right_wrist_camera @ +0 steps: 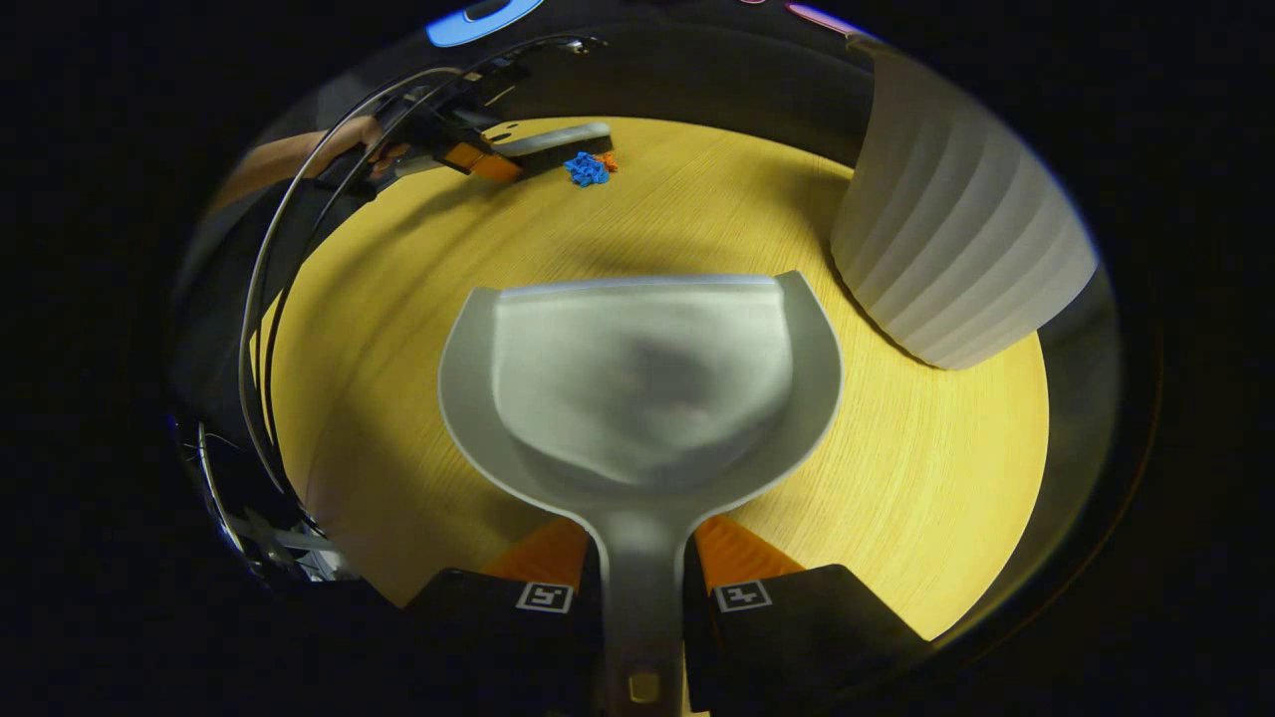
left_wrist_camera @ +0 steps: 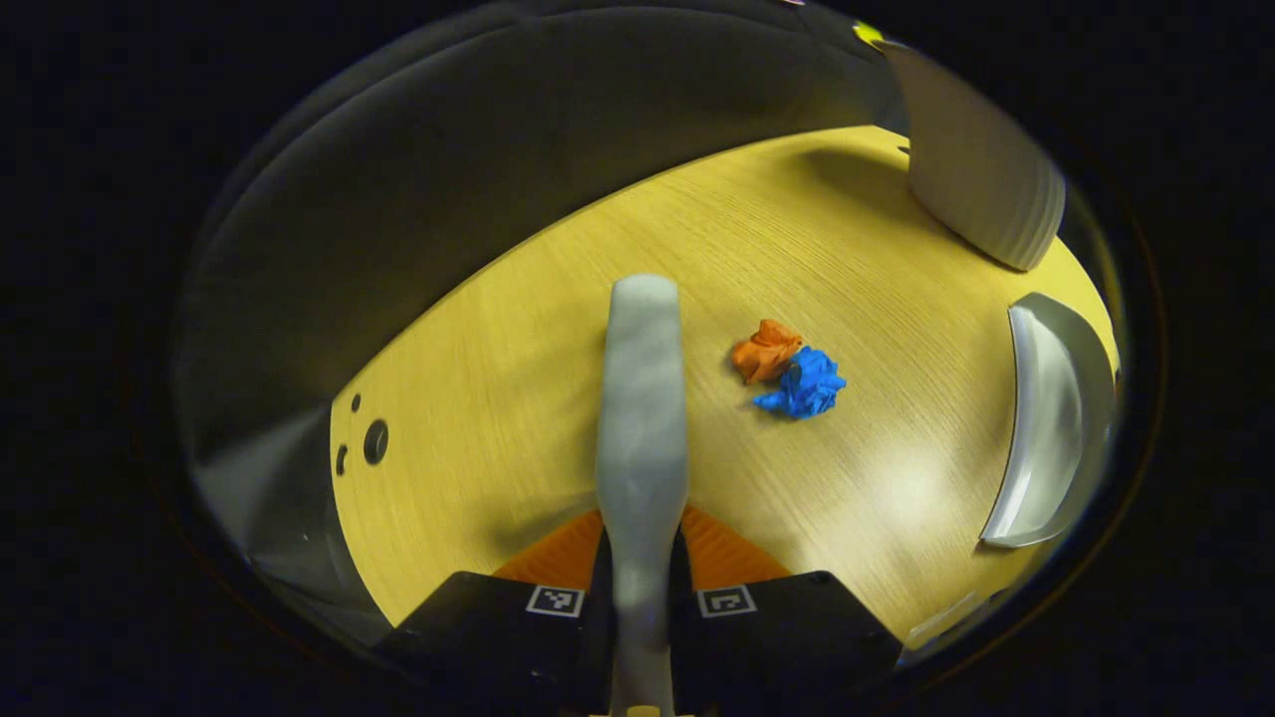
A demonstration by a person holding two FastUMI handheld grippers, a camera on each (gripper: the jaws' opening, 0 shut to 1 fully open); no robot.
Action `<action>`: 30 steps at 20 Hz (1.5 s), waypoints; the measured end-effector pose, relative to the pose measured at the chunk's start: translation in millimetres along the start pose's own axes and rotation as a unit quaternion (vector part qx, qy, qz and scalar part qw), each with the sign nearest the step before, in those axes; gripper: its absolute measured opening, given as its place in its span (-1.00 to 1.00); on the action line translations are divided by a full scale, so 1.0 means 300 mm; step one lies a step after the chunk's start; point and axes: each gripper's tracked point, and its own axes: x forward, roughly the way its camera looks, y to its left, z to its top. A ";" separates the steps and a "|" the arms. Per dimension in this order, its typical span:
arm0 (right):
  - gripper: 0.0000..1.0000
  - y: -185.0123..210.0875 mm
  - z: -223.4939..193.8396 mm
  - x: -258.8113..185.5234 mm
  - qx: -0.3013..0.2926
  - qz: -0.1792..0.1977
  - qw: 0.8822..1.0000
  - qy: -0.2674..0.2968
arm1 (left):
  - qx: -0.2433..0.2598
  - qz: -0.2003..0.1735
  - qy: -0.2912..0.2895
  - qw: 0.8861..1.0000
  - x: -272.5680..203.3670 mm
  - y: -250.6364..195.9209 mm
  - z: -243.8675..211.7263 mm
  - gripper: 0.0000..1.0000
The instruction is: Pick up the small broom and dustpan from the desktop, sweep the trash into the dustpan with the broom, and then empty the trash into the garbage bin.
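My left gripper point(left_wrist_camera: 642, 558) is shut on the grey broom point(left_wrist_camera: 642, 398), whose back runs straight ahead over the wooden desktop point(left_wrist_camera: 518, 378). Right of the broom lie an orange paper wad point(left_wrist_camera: 765, 351) and a blue paper wad point(left_wrist_camera: 807, 383), touching each other. My right gripper point(right_wrist_camera: 642, 568) is shut on the handle of the grey dustpan point(right_wrist_camera: 642, 383), held level over the desk. In the left gripper view the dustpan point(left_wrist_camera: 1046, 418) shows at the right edge. In the right gripper view the broom point(right_wrist_camera: 553, 139) and both wads, blue point(right_wrist_camera: 586, 169) and orange point(right_wrist_camera: 608, 159), lie far ahead.
A white ribbed garbage bin point(right_wrist_camera: 956, 239) stands at the back right of the desk, also seen as the bin point(left_wrist_camera: 981, 169) in the left gripper view. Holes point(left_wrist_camera: 376, 441) pierce the desk near its left edge. A hand point(right_wrist_camera: 299, 154) holds the far gripper.
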 end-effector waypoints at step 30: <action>-0.18 -0.010 -0.016 -0.003 -0.016 -0.001 1.000 -0.008 | -0.038 -0.270 -0.068 0.960 -0.457 -0.691 -0.018 -0.46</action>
